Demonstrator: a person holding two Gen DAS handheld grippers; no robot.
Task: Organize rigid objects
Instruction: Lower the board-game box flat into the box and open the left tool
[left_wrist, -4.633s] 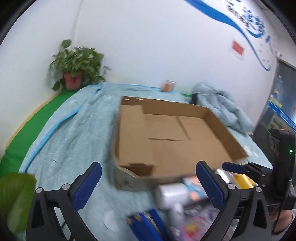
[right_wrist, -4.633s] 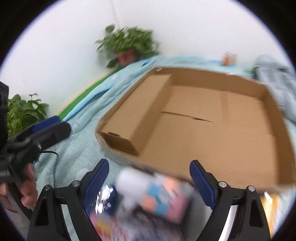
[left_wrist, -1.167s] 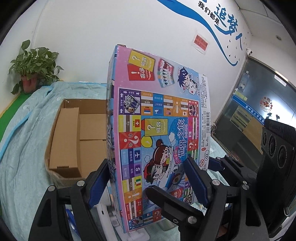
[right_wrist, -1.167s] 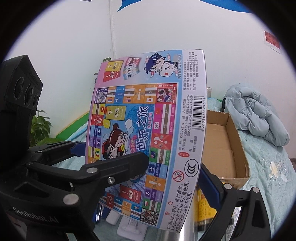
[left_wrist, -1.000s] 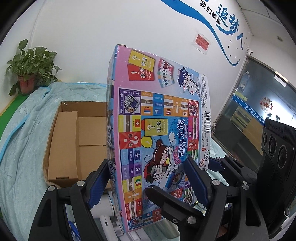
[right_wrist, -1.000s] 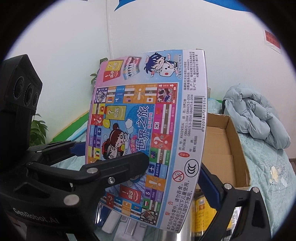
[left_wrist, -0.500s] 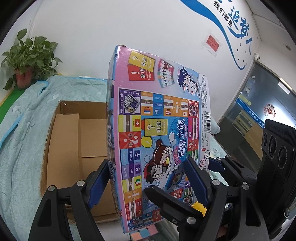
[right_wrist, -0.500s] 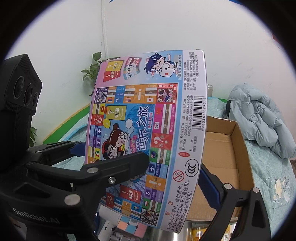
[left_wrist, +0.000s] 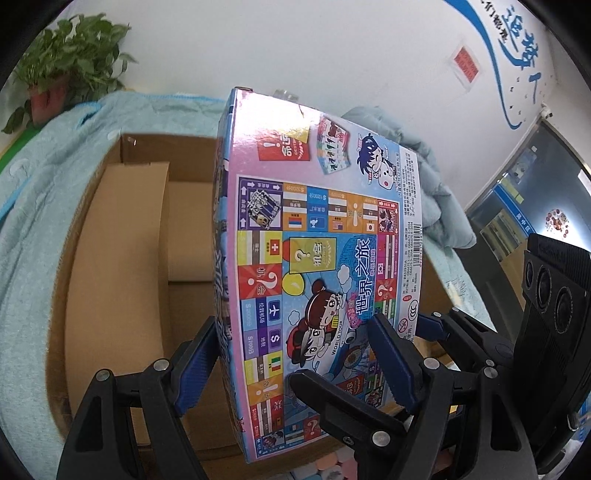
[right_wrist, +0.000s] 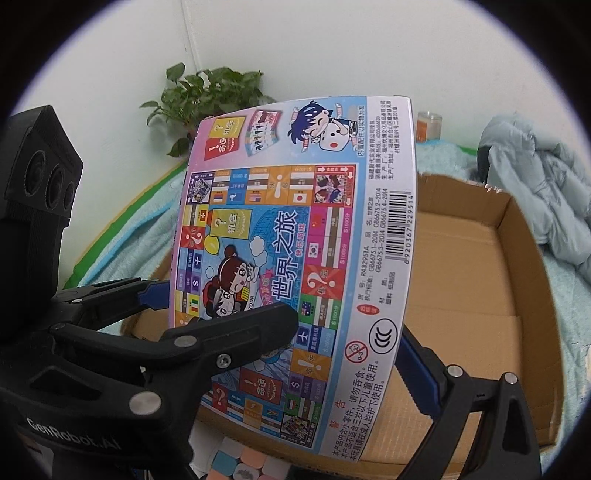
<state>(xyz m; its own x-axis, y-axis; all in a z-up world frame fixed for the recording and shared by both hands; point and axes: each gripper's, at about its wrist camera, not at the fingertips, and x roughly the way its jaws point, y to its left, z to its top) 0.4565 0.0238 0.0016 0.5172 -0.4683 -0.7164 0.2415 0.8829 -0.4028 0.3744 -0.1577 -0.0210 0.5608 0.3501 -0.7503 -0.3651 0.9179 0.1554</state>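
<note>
Both claws, left (left_wrist: 295, 365) and right (right_wrist: 340, 354), clamp the game box (left_wrist: 325, 258) above the carton (right_wrist: 480, 295), whose visible floor lies bare toward 12 o'clock.

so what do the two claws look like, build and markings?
Both are black plastic frames with silver rivets and blue ribbed pads on the fingers. The left claw shows its pads clearly; its body, seen from the right view, has three round lenses and white "GenRobot.AI" lettering. The right claw matches it.

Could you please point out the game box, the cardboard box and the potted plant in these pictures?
game box (left_wrist: 317, 258), left wrist view, middle of its printed face
cardboard box (right_wrist: 461, 280), right wrist view, bare floor inside
potted plant (left_wrist: 70, 48), left wrist view, its leaves
</note>
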